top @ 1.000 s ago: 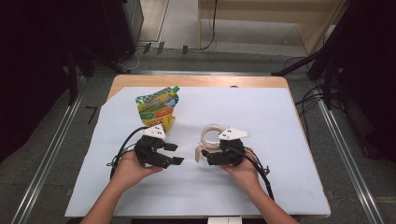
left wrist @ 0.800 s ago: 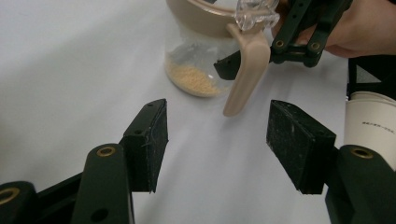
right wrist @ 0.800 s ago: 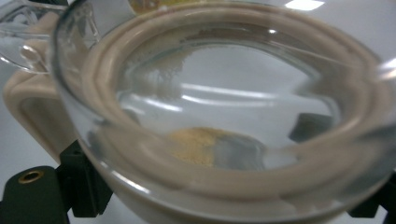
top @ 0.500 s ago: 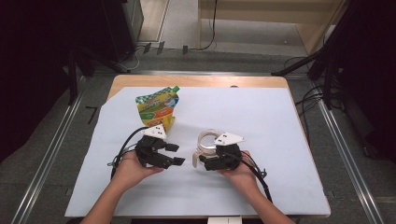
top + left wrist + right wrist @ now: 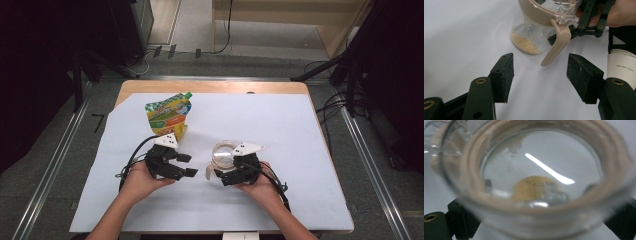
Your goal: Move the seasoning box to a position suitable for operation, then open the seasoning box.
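Note:
A clear glass jar (image 5: 223,153) with a beige rim and a beige clasp (image 5: 557,42) stands tilted on the white mat (image 5: 290,130). A small heap of tan granules (image 5: 534,187) lies inside it. My right gripper (image 5: 226,173) is shut on the jar, and its black jaws flank the glass low in the right gripper view (image 5: 541,225). My left gripper (image 5: 188,165) is open just left of the jar. Its pads (image 5: 504,75) are apart with nothing between them, and the clasp hangs just beyond them.
A green and yellow spouted pouch (image 5: 168,116) lies on the mat behind the left gripper. The wooden table edge (image 5: 215,86) shows at the far side. Metal floor rails (image 5: 55,165) run along both sides, and dark stands are at the back.
The right gripper has turned slightly with the jar in it. The left gripper has kept still with the same opening.

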`<state>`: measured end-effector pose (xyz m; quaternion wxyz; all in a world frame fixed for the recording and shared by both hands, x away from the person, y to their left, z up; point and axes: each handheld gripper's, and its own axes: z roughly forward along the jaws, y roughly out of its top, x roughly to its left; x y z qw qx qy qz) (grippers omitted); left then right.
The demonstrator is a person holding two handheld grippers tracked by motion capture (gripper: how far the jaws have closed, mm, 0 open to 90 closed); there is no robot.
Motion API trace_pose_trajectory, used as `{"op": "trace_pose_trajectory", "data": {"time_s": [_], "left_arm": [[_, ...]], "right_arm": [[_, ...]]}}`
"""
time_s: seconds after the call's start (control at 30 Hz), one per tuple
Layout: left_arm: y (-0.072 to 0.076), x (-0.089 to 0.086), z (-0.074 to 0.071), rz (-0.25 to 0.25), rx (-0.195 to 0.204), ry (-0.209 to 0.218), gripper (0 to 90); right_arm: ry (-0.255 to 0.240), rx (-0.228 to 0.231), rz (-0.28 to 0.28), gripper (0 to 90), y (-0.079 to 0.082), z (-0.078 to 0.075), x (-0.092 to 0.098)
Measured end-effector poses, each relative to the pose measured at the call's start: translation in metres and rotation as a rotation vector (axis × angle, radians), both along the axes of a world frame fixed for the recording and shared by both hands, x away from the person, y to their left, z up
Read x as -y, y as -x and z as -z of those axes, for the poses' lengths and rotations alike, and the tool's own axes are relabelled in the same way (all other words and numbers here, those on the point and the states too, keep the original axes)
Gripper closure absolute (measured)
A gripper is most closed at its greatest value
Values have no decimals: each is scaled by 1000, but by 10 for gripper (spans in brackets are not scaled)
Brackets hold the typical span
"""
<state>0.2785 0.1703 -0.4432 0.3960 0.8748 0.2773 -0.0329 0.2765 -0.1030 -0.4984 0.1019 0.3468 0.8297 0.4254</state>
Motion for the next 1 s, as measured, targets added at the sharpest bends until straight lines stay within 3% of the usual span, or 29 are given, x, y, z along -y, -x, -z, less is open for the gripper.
{"op": "trace_pose_trajectory", "data": {"time_s": [0.17, 0.3, 0.43, 0.47, 0.5, 0.57, 0.63, 0.77, 0.8, 0.9, 1.0], "left_arm": [[-2, -1, -1, -10, -19, 43, 373], [-5, 0, 1, -15, -64, 70, 341], [-5, 1, 0, -22, -64, 81, 333], [-6, 1, 0, -20, -57, 80, 333], [-5, 1, 0, -15, -40, 66, 367], [-5, 2, 0, -14, -19, 40, 407], [-4, 3, 1, -6, -11, 36, 464], [-5, 4, 1, -2, -10, 38, 582], [-5, 7, 1, -4, -2, 21, 632], [-6, 11, 1, -2, -7, 14, 763], [-6, 18, 2, 11, -3, -1, 870]], "right_arm": [[-6, -21, 7, 61, 7, -7, 11], [-9, -32, -7, 89, 15, -17, 22], [0, -29, -33, 184, 23, -24, 34], [1, -32, -43, 260, 25, -25, 38], [-8, -38, -47, 332, 28, -27, 44], [-16, -70, -54, 377, 29, -28, 47], [-6, -62, -55, 417, 31, -29, 49], [-6, -34, -55, 496, 30, -33, 51], [-14, -34, -56, 583, 28, -35, 54], [-32, -74, -60, 682, 23, -36, 57], [-38, -75, -46, 750, 22, -36, 60]]}}
